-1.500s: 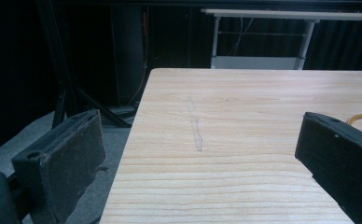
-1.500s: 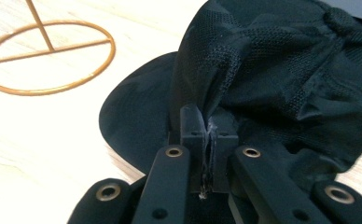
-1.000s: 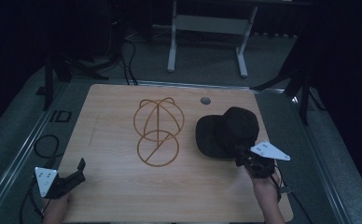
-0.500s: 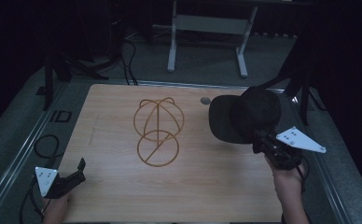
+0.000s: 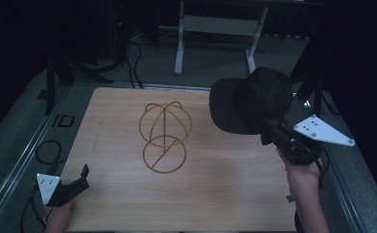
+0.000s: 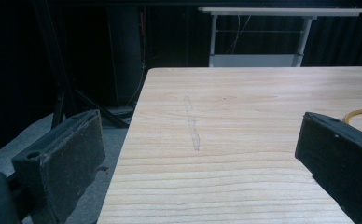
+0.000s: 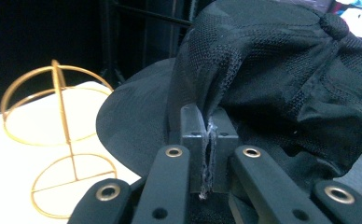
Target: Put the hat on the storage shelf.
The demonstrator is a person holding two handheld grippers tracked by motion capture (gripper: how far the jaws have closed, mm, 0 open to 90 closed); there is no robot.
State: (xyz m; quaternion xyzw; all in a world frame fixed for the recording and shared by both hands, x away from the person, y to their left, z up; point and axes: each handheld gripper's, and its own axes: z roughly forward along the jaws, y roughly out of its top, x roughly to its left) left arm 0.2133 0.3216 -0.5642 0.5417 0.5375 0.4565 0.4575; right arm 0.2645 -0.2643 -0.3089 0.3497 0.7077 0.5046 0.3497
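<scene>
1. Two hand-held grippers enter at the bottom of the high view. Left gripper (image 5: 82, 178): lower left of that frame, at the near left corner of the table (image 5: 225, 194), held by a hand (image 5: 60, 218) at the bottom edge. Grey three-cornered plate on top. In the left gripper view its jaws stand wide apart at the two lower corners with nothing between them; bare wood grain lies beyond.

2. Right gripper (image 5: 269, 128): right of centre in the high view, raised above the table's right edge, carried by a hand (image 5: 303, 179) and forearm rising from the bottom right. White three-cornered plate juts to the right. In the right gripper view its jaws are pressed together at lower centre, pinching a fold of the cap's fabric edge between the pads.

3. Black cap (image 5: 249, 102): upper right of centre in the high view, clear of the table surface, hanging from the right gripper with brim toward the frame's left. In the right gripper view (image 7: 272, 70) the mesh crown occupies the upper right, the brim spreads to lower left.

4. Gold wire stand (image 5: 164, 138): centre of the table in the high view, to the left of the cap and apart from it. Domed hoops above a flat ring base. In the right gripper view (image 7: 58, 140) it stands upright at the left.

5. White metal frame (image 5: 215, 29): top centre of the high view, on the floor beyond the table's far edge.
</scene>
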